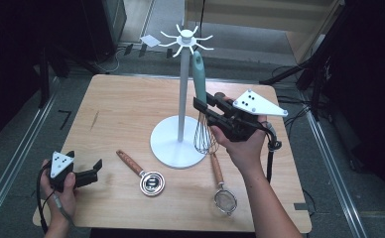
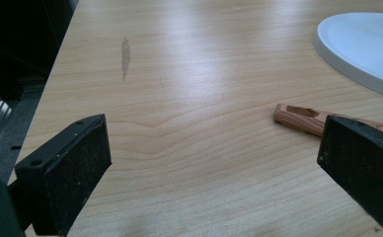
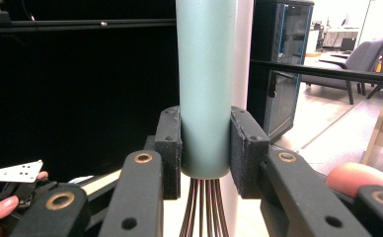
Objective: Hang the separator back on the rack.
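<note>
Beside the white pole of the utensil stand [image 1: 182, 94], the right tool [image 1: 204, 109] has its two black jaws clamped on the pale teal handle of a whisk [image 1: 199, 79]. Seen from the right tool's own camera, the whisk [image 3: 207, 89] stands upright, the pads pressing the lower end of the handle from both sides, with the copper-coloured wires running down out of it between the jaws. From above, the whisk's wire head hangs over the stand's round white base [image 1: 168, 146], and the top of its handle reaches up just under the ring of white hooks [image 1: 186, 38] at the head of the pole. The right hand [image 1: 245, 144] grips the tool from below.

Near the lower left corner of the wooden surface [image 1: 121, 109], the left tool [image 1: 94, 168] is held low by the left hand [image 1: 61, 191]. Its jaws stand wide apart with nothing between them; its own camera shows bare wood between the two black pads [image 2: 63, 170].

A wooden-handled measuring cup [image 1: 143, 173] lies flat in front of the stand's base, and the end of its handle [image 2: 298, 117] shows just beside the left tool's far jaw. A small mesh strainer [image 1: 222, 191] with a wooden handle lies flat to the right of it, near the right forearm.
</note>
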